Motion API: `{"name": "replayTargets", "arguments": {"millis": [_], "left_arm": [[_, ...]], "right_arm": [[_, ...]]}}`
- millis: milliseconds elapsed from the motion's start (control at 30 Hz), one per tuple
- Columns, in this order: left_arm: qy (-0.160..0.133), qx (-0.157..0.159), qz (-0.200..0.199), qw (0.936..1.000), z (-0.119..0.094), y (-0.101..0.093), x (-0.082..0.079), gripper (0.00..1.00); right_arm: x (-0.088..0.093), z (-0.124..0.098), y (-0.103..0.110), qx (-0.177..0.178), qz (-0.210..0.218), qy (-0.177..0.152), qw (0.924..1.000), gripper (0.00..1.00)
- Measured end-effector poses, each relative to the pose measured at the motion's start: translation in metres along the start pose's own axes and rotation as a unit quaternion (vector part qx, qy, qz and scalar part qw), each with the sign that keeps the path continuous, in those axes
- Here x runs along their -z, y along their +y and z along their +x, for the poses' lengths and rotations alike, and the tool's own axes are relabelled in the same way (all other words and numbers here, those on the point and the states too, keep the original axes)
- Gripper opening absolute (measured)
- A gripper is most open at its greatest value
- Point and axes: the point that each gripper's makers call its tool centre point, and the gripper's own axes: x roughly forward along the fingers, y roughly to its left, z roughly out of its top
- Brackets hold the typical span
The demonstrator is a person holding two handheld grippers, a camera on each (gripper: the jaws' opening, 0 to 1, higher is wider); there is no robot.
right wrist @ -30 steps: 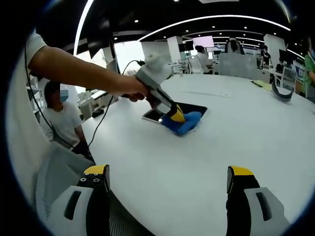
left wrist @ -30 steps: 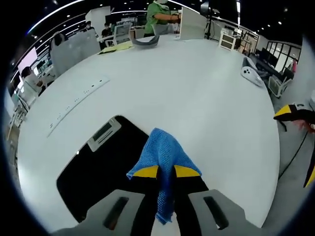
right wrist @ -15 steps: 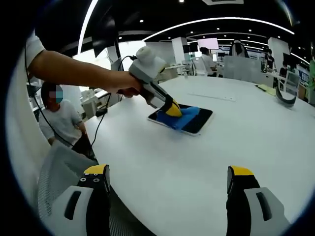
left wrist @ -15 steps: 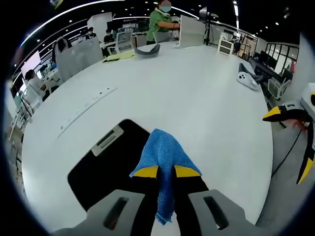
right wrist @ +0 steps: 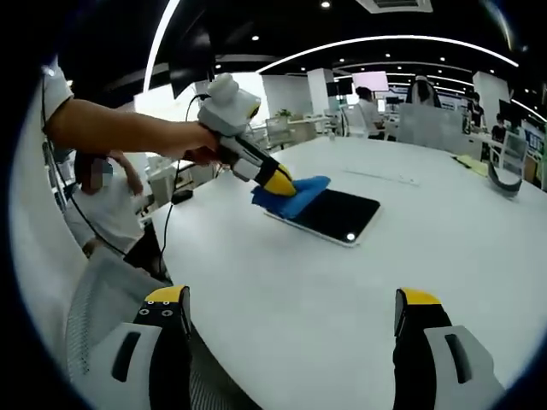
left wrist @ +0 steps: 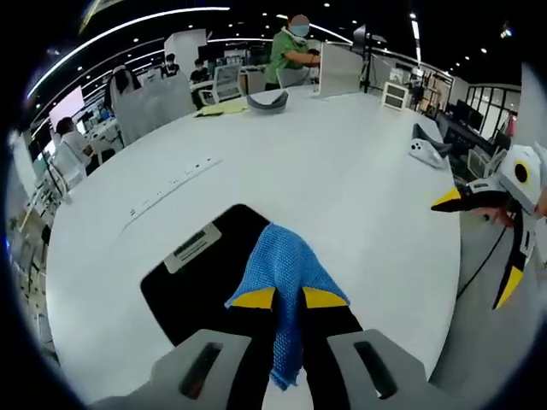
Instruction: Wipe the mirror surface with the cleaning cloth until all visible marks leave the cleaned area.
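Observation:
A dark flat mirror [left wrist: 197, 278] [right wrist: 329, 215] lies on the round white table [left wrist: 342, 188] [right wrist: 359, 290]. My left gripper [left wrist: 289, 299] [right wrist: 280, 182] is shut on a blue cleaning cloth [left wrist: 286, 272] [right wrist: 291, 195], which hangs over the mirror's near end. In the right gripper view a person's arm [right wrist: 128, 128] holds that gripper at the mirror's left end. My right gripper [right wrist: 291, 316] stands open over the table's near edge, far from the mirror, with nothing between its jaws. Its yellow-tipped jaws [left wrist: 479, 222] show at the right edge of the left gripper view.
A long white strip [left wrist: 171, 186] lies on the table beyond the mirror. A grey curved object [left wrist: 267, 100] and a white device [left wrist: 426, 152] sit near the far edges. People sit and stand around the room, and a chair [right wrist: 102, 299] is near the table edge.
The left gripper has drawn the cloth back along the mirror toward its near left end, uncovering more dark glass. The right gripper has stayed open in place.

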Motion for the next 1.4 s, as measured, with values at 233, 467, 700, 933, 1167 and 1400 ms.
{"name": "replayTargets", "arguments": {"millis": [233, 467, 700, 933, 1167, 1400], "left_arm": [[-0.007, -0.009, -0.012, 0.9999, -0.022, 0.003, 0.015, 0.08], [-0.006, -0.02, -0.023, 0.9995, -0.041, 0.009, 0.039, 0.08], [-0.005, -0.027, -0.036, 0.999, -0.052, 0.012, 0.059, 0.08], [0.003, -0.037, -0.054, 0.9979, -0.061, 0.024, 0.082, 0.08], [0.007, -0.041, -0.072, 0.9966, -0.066, 0.03, 0.098, 0.08], [0.019, -0.046, -0.069, 0.9964, -0.065, 0.035, 0.111, 0.08]], "right_arm": [[-0.002, 0.011, 0.007, -0.01, -0.007, 0.005, 0.9999, 1.0], [-0.003, 0.018, 0.014, -0.017, -0.011, 0.006, 0.9998, 1.0], [0.001, 0.025, 0.021, -0.024, -0.013, 0.014, 0.9995, 1.0], [0.001, 0.029, 0.024, -0.029, -0.016, 0.018, 0.9993, 1.0], [-0.005, 0.03, 0.023, -0.029, -0.026, 0.016, 0.9991, 1.0], [-0.007, 0.029, 0.024, -0.03, -0.03, 0.016, 0.999, 1.0]]}}
